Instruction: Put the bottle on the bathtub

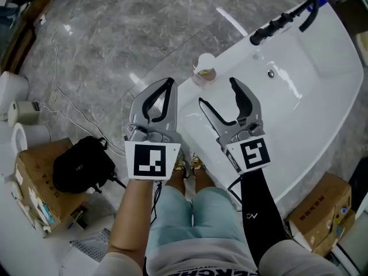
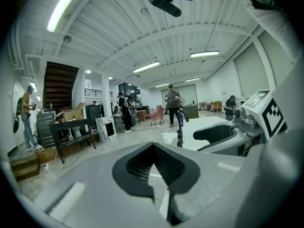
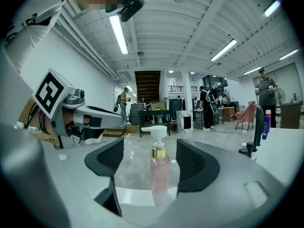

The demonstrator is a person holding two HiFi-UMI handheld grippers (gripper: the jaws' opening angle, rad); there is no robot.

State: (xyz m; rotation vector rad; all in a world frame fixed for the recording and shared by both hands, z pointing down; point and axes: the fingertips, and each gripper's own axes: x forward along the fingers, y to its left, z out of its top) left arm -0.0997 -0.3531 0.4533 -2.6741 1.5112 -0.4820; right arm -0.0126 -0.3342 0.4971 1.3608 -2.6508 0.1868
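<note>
Bottle (image 1: 204,69) upright on bathtub (image 1: 322,96) rim, just ahead of right gripper (image 1: 216,91); jaws wide apart, gripping nothing. Left gripper (image 1: 167,83) closed, empty. Placement looks done.

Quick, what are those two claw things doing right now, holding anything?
Left gripper: closed, holding nothing.
Right gripper: open, holding nothing; the bottle stands free on the bathtub rim.
</note>
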